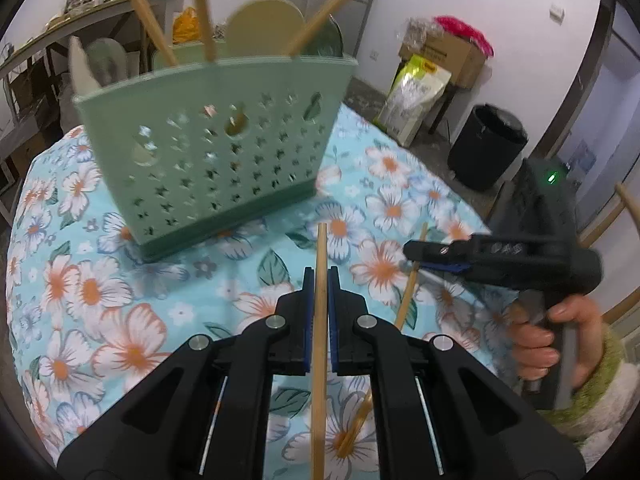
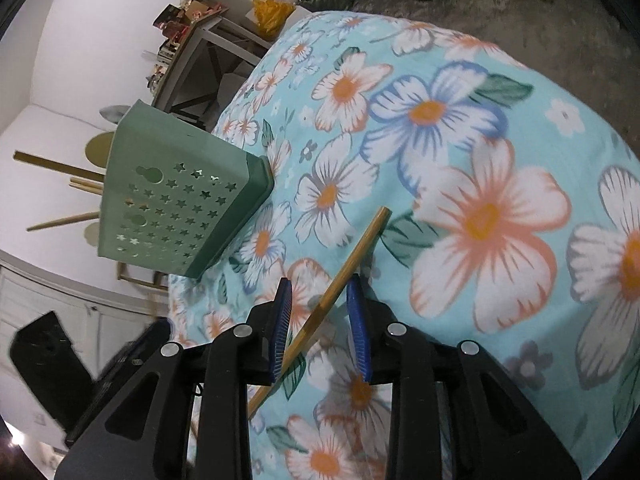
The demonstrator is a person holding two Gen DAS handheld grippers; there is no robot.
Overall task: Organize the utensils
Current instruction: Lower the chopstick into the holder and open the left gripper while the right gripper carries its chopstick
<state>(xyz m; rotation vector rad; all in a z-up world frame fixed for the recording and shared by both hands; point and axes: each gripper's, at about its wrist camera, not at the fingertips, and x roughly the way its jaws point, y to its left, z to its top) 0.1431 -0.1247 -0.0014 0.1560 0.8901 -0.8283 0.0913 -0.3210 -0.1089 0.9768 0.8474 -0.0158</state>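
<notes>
Left gripper (image 1: 319, 280) is clamped on a thin bamboo chopstick (image 1: 320, 320), just in front of the green star-holed plastic caddy (image 1: 208, 152). Right gripper (image 2: 320, 312) sits partly open, second bamboo chopstick (image 2: 340, 280) loose between its pads.

round table under turquoise floral cloth (image 1: 120, 320); perforated mint-green plastic utensil basket (image 1: 208, 148) stands on it, wooden chopstick (image 2: 360, 248) beside.

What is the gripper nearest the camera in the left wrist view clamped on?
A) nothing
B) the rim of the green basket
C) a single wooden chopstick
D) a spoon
C: the left gripper has its blue pads closed on a wooden chopstick, while the green basket stands apart on the floral cloth.
</notes>
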